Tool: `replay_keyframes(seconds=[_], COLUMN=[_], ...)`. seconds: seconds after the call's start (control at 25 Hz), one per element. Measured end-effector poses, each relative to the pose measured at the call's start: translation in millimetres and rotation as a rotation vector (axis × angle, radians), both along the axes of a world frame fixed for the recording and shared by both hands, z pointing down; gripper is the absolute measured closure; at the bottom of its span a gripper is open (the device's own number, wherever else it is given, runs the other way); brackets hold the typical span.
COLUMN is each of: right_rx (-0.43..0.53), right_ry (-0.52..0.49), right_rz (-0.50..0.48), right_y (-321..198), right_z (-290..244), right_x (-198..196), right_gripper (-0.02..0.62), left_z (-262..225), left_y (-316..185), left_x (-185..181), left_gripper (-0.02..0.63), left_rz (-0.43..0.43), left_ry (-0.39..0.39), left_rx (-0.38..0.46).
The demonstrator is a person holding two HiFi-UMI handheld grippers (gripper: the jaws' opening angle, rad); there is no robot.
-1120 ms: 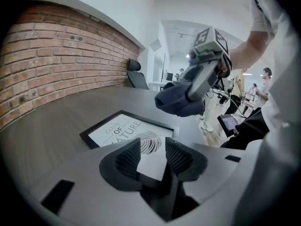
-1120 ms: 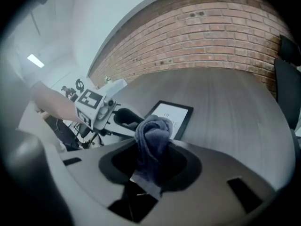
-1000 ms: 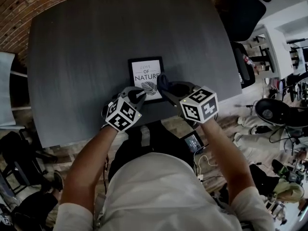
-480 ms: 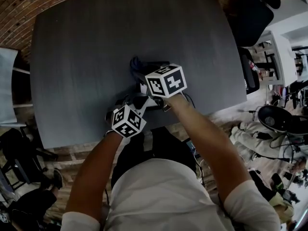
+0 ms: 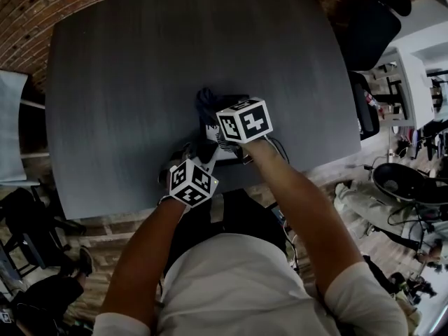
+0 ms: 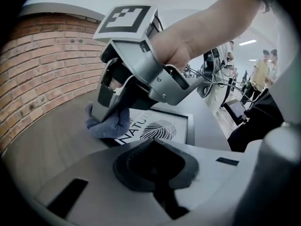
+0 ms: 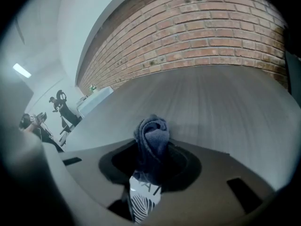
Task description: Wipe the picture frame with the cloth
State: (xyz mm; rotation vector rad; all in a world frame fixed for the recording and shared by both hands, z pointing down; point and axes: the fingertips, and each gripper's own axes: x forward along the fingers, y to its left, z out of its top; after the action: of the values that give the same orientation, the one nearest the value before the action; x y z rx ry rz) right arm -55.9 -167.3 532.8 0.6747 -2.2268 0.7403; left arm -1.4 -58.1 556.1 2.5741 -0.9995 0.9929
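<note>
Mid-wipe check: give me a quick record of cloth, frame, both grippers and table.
cloth: dark blue, bunched in the right gripper's jaws, pressed on the picture frame's far left corner
picture frame: flat on the table, black border, leaf print up
right gripper: shut on the cloth
left gripper: at the frame's near edge, jaws' state unclear
table: dark grey, beside a brick wall

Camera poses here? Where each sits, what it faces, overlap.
Head view: on the person's head, looking steeply down at the table; shows both forearms, left gripper and right gripper.
Left gripper view: on the left gripper, facing the picture frame and right gripper; own fingers at bottom.
Right gripper view: on the right gripper, facing the brick wall; own fingers clamp the cloth.
Shared: both gripper views show picture frame and cloth.
</note>
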Motion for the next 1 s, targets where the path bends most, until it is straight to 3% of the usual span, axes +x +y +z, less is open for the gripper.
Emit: replay_keyframes(seconds=[0.76, 1.0], right_rx=[-0.025, 0.011], right_ry=[0.131, 0.160], right_rz=[0.138, 0.146], right_y=[-5, -3], right_z=[6, 3], right_x=[74, 88], right_gripper=[0.469, 0.469], left_z=[0, 2], left_y=[-3, -3], left_x=[-1, -1], left_gripper=[0.600, 0.600], left_rz=[-0.050, -0.072], left_ry=[0.002, 0.005], left_rx=[-0.014, -0.021])
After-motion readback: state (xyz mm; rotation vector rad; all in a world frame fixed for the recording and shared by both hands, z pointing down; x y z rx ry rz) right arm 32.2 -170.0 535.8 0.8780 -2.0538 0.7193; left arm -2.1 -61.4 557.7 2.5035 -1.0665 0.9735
